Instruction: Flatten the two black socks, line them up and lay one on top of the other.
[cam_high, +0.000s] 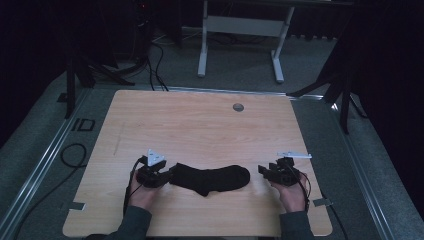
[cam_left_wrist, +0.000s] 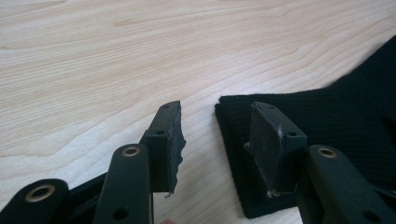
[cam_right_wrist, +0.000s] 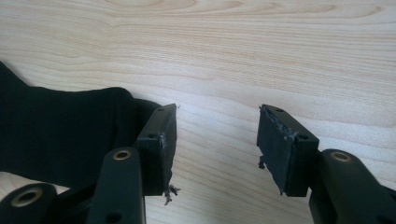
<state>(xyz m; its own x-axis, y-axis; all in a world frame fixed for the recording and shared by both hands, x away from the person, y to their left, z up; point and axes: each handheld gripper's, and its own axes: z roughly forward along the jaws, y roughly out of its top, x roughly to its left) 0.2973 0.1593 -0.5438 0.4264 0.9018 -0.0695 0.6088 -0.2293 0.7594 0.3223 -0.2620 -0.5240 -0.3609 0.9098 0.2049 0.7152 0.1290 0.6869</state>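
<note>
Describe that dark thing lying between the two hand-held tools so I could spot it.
On the pale wooden table, look near the front edge. Between the two grippers lies a black knitted sock, flat and bent at the heel. It is the table's one soft item.

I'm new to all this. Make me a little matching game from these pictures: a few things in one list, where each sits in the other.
Things:
1. sock
2. left hand-held gripper
3. right hand-held gripper
4. round hole

Places:
A. at the sock's cuff end
B. far side of the table
C. flat between both grippers
D. open beside the sock's toe end

Pairs: 1-C, 2-A, 3-D, 4-B
</note>
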